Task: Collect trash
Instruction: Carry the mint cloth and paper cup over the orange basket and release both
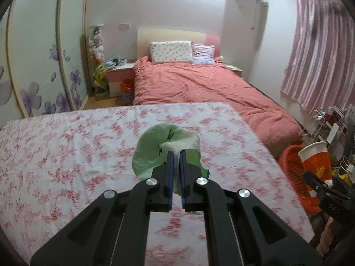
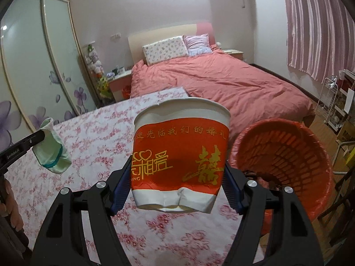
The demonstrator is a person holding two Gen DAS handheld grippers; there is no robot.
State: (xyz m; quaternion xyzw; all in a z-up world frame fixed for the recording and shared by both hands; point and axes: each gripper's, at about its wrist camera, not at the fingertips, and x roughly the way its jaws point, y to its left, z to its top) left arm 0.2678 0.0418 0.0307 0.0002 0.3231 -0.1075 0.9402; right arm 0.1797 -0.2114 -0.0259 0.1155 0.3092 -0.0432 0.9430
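Observation:
My left gripper is shut on a light green and white sock and holds it above the floral-covered table. The sock also shows in the right wrist view, hanging from the left gripper. My right gripper is shut on a crumpled red and white paper cup, upright, just left of an orange basket. In the left wrist view the cup and the basket are at the far right, beyond the table's edge.
A bed with a pink cover stands behind the table. A mirrored wardrobe with purple flowers is on the left. A pink curtain and a wire rack are on the right. A nightstand stands by the bed.

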